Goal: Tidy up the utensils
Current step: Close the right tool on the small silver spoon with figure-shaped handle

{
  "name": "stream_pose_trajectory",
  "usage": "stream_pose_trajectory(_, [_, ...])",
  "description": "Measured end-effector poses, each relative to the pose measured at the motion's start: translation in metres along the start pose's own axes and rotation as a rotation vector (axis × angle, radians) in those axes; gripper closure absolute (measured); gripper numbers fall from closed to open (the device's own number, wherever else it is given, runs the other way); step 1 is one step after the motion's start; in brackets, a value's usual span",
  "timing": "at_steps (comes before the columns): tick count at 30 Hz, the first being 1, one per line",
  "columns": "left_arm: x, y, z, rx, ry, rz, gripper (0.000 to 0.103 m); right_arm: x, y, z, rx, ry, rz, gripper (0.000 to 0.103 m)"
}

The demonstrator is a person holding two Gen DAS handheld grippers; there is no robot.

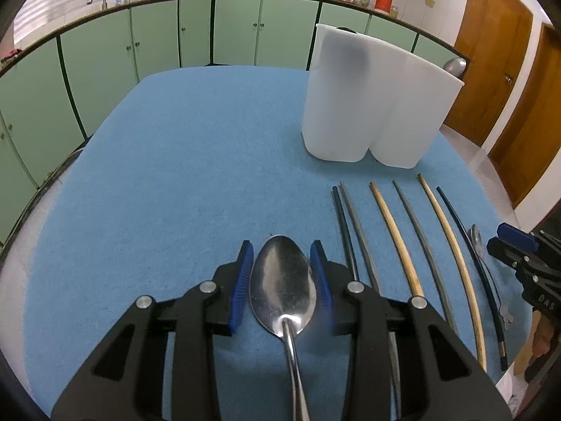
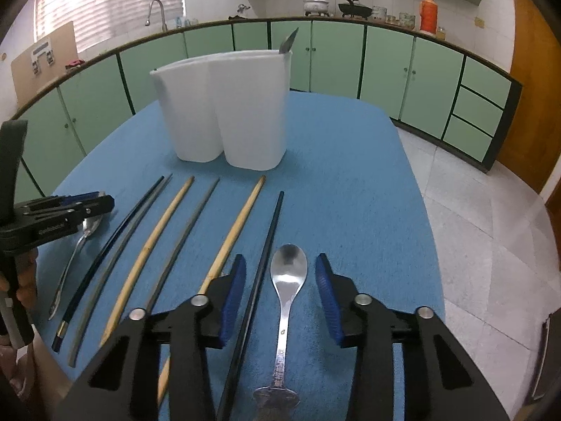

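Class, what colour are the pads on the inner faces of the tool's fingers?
Blue ribbed pads on black fingers, clearest in the right wrist view.

the left hand-held gripper [image 1: 281, 282] has its blue pads pressed against both edges of a large steel spoon's bowl [image 1: 282, 289], handle running back under the camera. the blue-covered counter [image 1: 182, 161] carries a white two-lobed holder [image 1: 377, 101] at upper right. six chopsticks [image 1: 403, 242] lie side by side below it, then a second spoon [image 1: 477, 242] beside the right hand-held gripper [image 1: 505, 244].
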State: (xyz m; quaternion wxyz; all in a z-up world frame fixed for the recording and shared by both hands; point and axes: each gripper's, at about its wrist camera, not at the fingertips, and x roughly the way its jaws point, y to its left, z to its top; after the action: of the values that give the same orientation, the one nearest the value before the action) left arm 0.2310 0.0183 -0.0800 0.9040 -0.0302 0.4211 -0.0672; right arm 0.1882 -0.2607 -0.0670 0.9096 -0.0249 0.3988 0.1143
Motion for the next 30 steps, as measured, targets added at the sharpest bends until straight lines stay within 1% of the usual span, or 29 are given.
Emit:
stream_pose_trajectory(1, [-0.001,0.0,0.0,0.001,-0.002,0.002,0.071,0.001,-0.001,-0.001,0.0,0.007,0.002,0.069])
stream_pose_trajectory(10, [0.0,-0.003,-0.002,0.008,-0.006,0.001,0.071,0.018,-0.006,0.002,0.021,0.057,0.018,0.069])
stream_pose_trajectory(18, [0.002,-0.002,-0.002,0.004,-0.007,-0.002,0.071,0.026,-0.005,0.005,0.017,0.072,0.033,0.069])
stream_pose_trajectory(22, [0.003,-0.001,-0.002,0.002,-0.008,-0.003,0.071,0.024,-0.007,0.004,0.022,0.072,0.05,0.078])
stream_pose_trajectory(24, [0.002,-0.001,-0.002,0.004,-0.01,-0.004,0.071,0.023,-0.006,0.003,0.016,0.069,0.05,0.078])
stream_pose_trajectory(27, [0.002,-0.001,-0.003,0.006,-0.013,-0.004,0.071,0.019,-0.008,0.003,0.022,0.062,0.068,0.09])
stream_pose_trajectory(30, [0.001,-0.002,-0.003,0.008,-0.016,-0.005,0.071,0.016,-0.01,0.002,0.019,0.056,0.054,0.09])
